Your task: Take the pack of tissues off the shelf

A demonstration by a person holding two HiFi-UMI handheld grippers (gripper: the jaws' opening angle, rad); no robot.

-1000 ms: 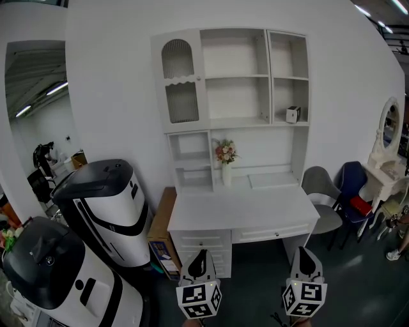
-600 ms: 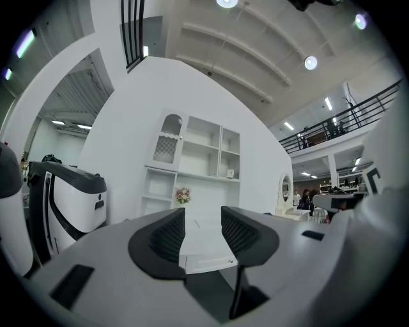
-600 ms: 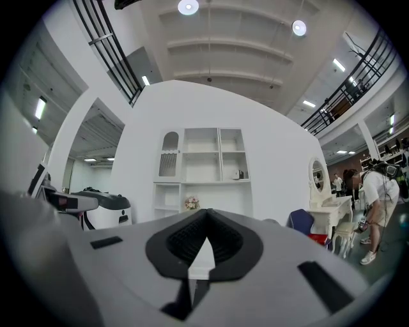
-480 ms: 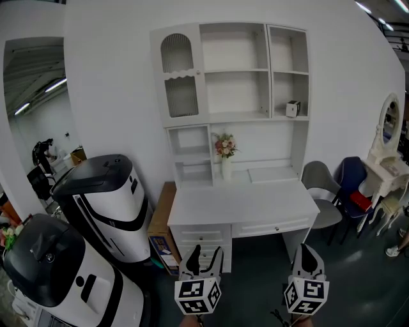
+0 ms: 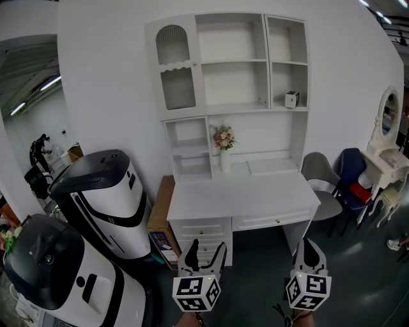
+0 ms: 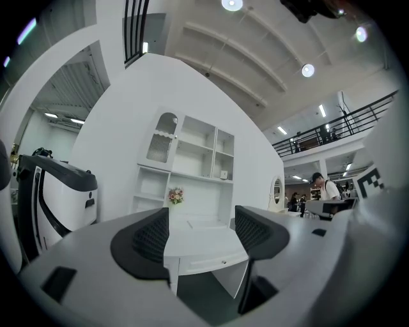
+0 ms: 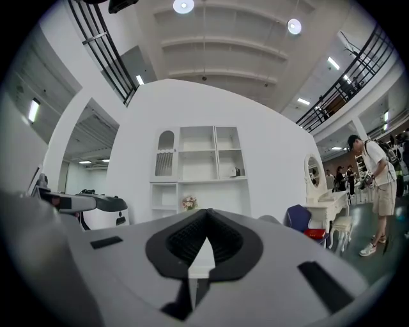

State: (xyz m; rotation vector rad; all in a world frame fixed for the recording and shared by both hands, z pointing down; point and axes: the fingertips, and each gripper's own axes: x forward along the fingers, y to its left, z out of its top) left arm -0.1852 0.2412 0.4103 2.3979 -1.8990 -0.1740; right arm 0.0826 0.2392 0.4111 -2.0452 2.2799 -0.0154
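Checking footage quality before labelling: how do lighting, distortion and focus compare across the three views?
Head view: soft even light, sharp, shelf unit bowed slightly. Left gripper view: heavy fisheye, black corners, ceiling lamp blown out. Right gripper view: same fisheye and dark corners, overhead light glaring, distant furniture small but sharp.

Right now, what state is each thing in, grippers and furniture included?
Left gripper: jaws opening, empty.
Right gripper: shut, empty.
Pack of tissues: on the upper right shelf, untouched.
Cabinet door: closed.
Desk drawers: closed.
Vase of flowers: upright.
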